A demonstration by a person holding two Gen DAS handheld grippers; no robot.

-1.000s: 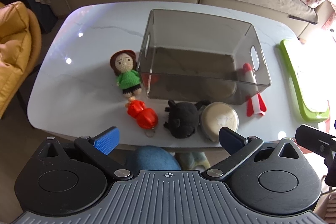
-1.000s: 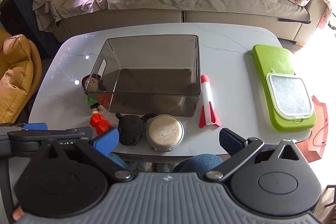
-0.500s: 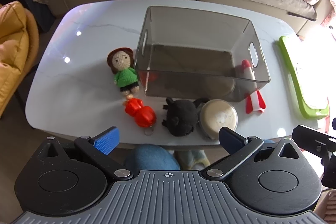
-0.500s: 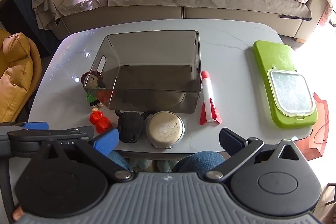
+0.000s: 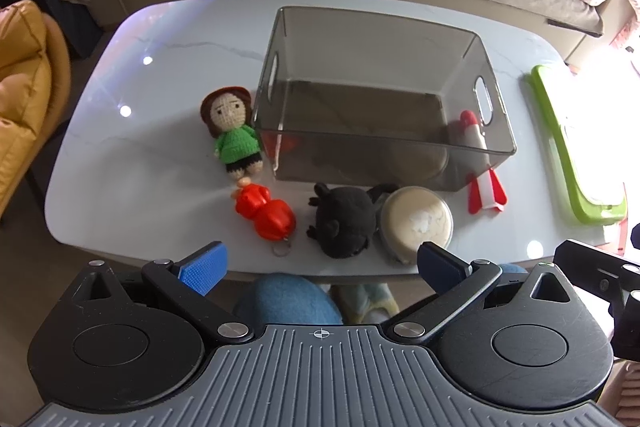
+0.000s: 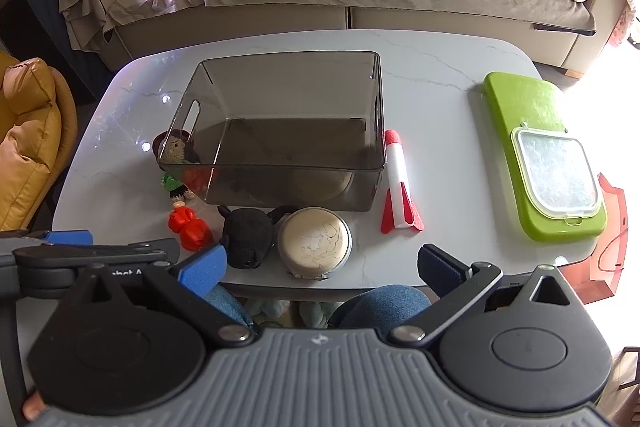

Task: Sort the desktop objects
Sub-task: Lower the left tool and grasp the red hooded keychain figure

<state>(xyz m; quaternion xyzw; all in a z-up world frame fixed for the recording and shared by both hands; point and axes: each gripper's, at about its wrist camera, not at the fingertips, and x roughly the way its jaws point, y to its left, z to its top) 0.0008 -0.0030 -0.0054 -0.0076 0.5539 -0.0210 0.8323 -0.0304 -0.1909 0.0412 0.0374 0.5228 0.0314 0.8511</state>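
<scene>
On the left of the white marble surface (image 5: 132, 155) lies a crocheted doll (image 5: 234, 131) in a green top, on its back, its right side touching the left wall of the smoky transparent bin (image 5: 376, 99). Just near of the doll's feet sits a red plastic figure (image 5: 266, 213) with a key ring at its near end. To its right a black plush toy (image 5: 342, 221) lies near the surface's near edge, touching a round cream compact (image 5: 416, 221) beside it. Both sit just near of the bin's near wall. The bin stands upright in the middle of the surface, with cut-out handles in its left and right walls and nothing inside it. Right of the bin a red-and-white foam rocket (image 6: 398, 183) lies flat, nose pointing far, just beside the bin's right wall. Further right, well apart, a green board (image 6: 536, 147) carries a clear-lidded container (image 6: 556, 179).

The left tool (image 5: 320, 263) hangs off the near edge, fingers spread wide and grasping nothing. The right tool (image 6: 320, 263) hovers likewise, released and empty. Below the edge, knees in blue jeans (image 6: 380, 303) show.
</scene>
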